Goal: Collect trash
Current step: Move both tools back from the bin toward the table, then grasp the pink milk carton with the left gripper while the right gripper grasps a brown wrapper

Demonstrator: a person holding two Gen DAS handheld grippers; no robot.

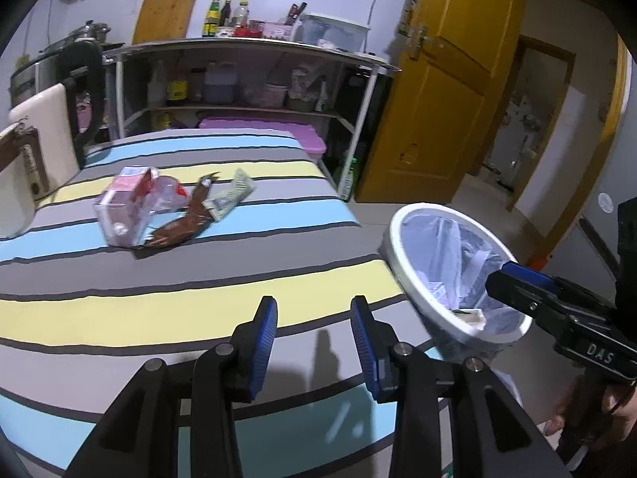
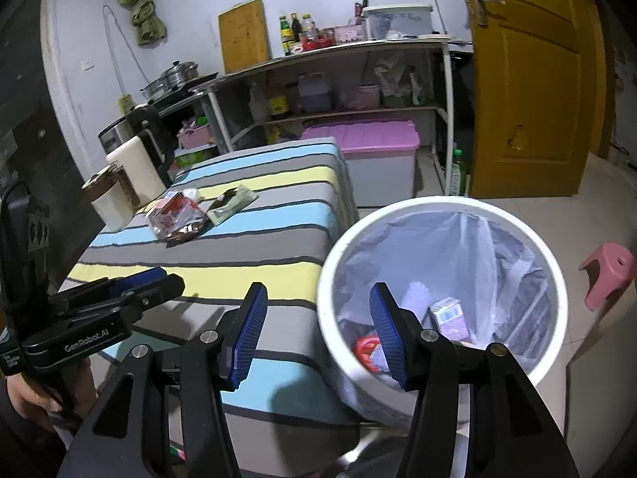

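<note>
Both my claws, left (image 1: 314,342) and right (image 2: 316,330), gape empty; some trash lies in the bin (image 2: 551,275), wrappers (image 1: 159,211) wait on the table (image 1: 199,290).

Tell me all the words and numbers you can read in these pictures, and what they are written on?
"DAS": on the black body of the right gripper, seen from the left wrist camera.
"GenRobot.AI": on the black body of the left gripper, seen from the right wrist camera.
Too small or blurred to read: the bottle labels on the shelf, the wrappers on the striped table, the small box in the trash bin.
</note>
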